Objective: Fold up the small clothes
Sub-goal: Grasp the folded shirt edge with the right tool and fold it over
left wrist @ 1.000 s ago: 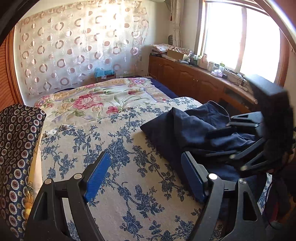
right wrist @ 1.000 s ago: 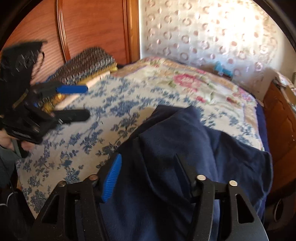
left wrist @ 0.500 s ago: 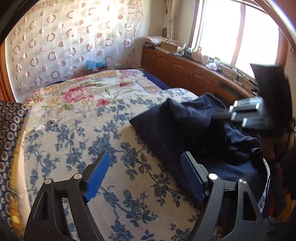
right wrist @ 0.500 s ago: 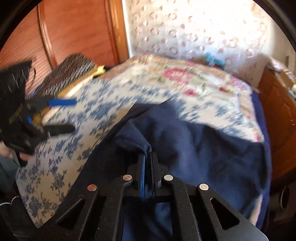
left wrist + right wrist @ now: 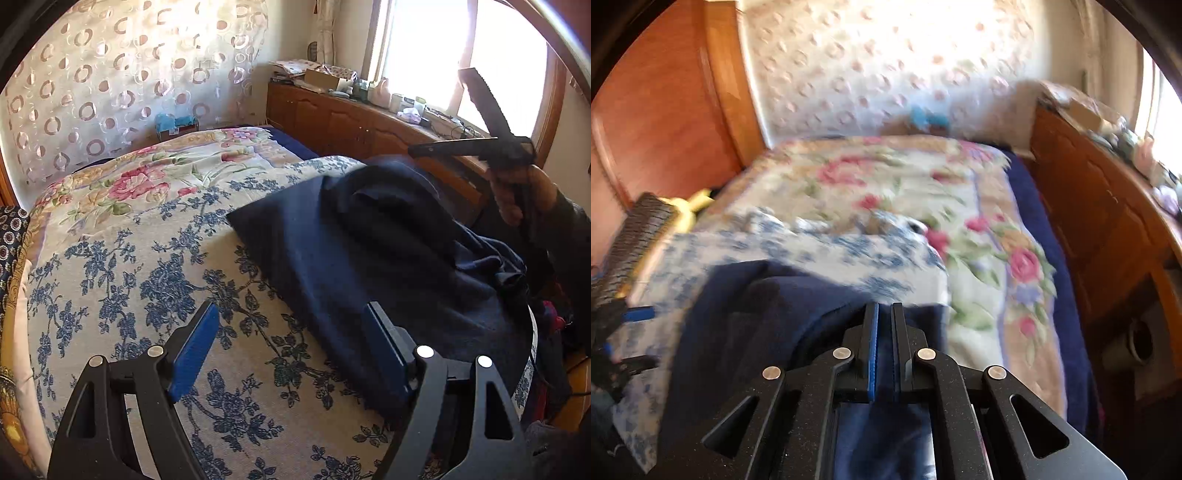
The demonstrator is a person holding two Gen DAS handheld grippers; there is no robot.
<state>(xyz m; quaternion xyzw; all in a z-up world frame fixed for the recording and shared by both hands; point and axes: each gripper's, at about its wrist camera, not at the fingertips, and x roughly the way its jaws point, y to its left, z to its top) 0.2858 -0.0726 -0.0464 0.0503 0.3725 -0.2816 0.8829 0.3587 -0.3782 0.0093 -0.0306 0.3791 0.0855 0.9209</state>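
A dark navy garment (image 5: pixel 373 236) lies crumpled on the blue-flowered bedspread (image 5: pixel 147 280), filling the 3 o'clock half of the left wrist view. One flat corner points toward 10 o'clock; the rest is bunched into soft folds and rises toward 1 o'clock, where it hangs lifted. The left gripper (image 5: pixel 288 350) hovers over the bed with its blue-padded fingers (image 5: pixel 192 349) spread wide and nothing between them; the garment's near edge lies by the finger at 4 o'clock. The right gripper (image 5: pixel 882 350) has its jaws nearly together, a fold of navy cloth pinched between the pads; they have just been closing and easing slightly. Its view is blurred. A hand (image 5: pixel 517 195) holds it at 2 o'clock.
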